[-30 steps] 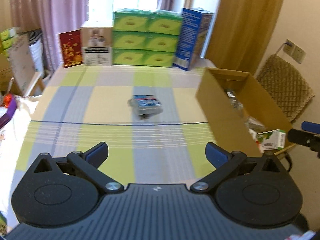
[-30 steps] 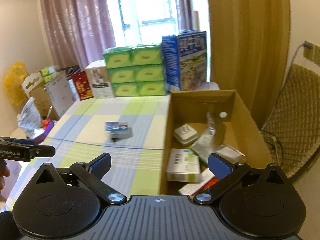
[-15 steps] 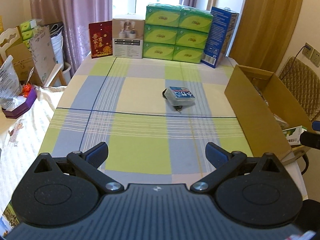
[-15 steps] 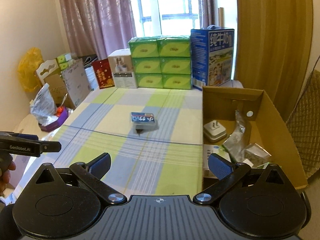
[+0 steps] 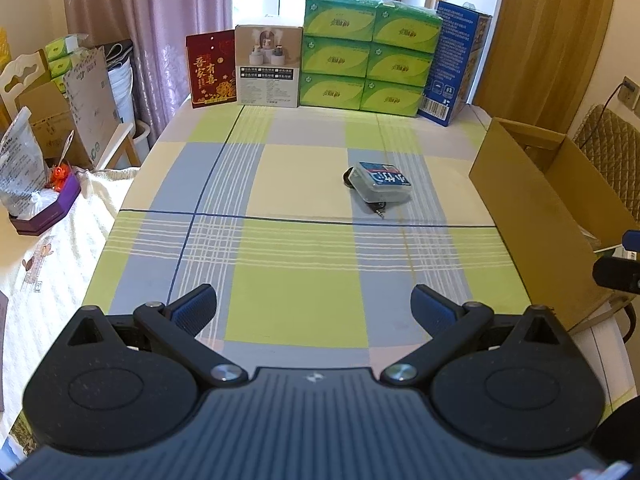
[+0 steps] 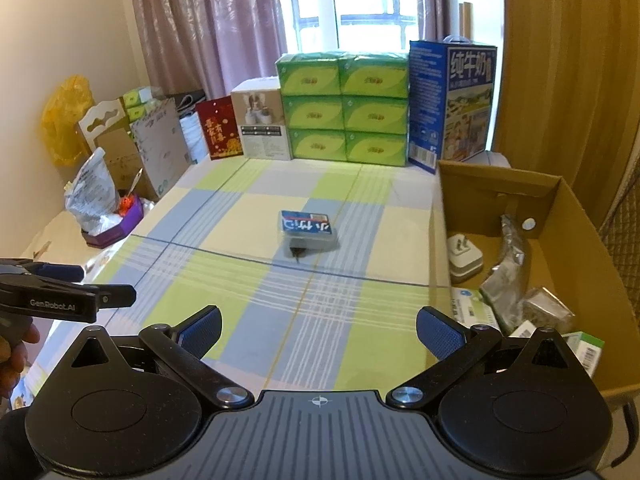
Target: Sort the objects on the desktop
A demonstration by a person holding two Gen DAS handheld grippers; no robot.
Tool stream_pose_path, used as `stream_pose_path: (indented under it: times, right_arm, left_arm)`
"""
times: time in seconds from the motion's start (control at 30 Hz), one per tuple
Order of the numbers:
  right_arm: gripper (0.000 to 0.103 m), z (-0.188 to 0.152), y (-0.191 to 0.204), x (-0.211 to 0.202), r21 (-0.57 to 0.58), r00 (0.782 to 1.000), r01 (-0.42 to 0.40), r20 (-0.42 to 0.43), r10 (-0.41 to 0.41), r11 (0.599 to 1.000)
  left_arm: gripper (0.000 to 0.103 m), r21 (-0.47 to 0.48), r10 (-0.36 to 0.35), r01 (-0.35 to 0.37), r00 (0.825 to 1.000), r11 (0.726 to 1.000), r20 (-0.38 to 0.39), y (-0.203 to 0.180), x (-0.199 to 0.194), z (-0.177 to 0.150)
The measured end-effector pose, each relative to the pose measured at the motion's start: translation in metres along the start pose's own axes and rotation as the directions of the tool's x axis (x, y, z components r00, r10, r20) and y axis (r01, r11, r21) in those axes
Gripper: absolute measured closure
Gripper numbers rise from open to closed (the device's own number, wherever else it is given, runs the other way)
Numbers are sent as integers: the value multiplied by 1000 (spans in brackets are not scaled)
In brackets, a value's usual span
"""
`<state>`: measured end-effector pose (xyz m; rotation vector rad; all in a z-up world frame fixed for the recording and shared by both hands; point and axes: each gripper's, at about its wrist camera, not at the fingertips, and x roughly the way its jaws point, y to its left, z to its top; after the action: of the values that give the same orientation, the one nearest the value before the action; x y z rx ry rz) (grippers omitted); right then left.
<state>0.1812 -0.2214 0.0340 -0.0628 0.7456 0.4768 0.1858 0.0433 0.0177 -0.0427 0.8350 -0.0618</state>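
Both hand-held grippers (image 5: 314,306) (image 6: 319,328) agape, empty

A home room: curtained window (image 6: 360,4), checked tablecloth (image 5: 280,184), stacked tissue boxes (image 5: 368,54).

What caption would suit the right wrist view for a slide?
Open right gripper faces a small clear box alone on the checked tablecloth, beside a half-filled cardboard box.

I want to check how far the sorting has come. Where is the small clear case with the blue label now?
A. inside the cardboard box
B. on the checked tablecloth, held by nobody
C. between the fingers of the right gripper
B: the clear case lies alone on the tablecloth, left of the cardboard box, and both grippers are open and empty.
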Motion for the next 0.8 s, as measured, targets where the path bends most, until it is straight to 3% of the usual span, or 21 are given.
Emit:
stream_pose_path:
  times: [0.3,0.8]
  right_arm:
    - [2,5,2,35,11,999,-14,-30,14,1000]
    - [2,14,-2,114,48,998,-23,-50,25,999]
  left_arm:
    - [2,-16,-10,10,1000,1000,-9,8,24,2]
    - [2,-16,55,-55,999,998,-2,18,96,14]
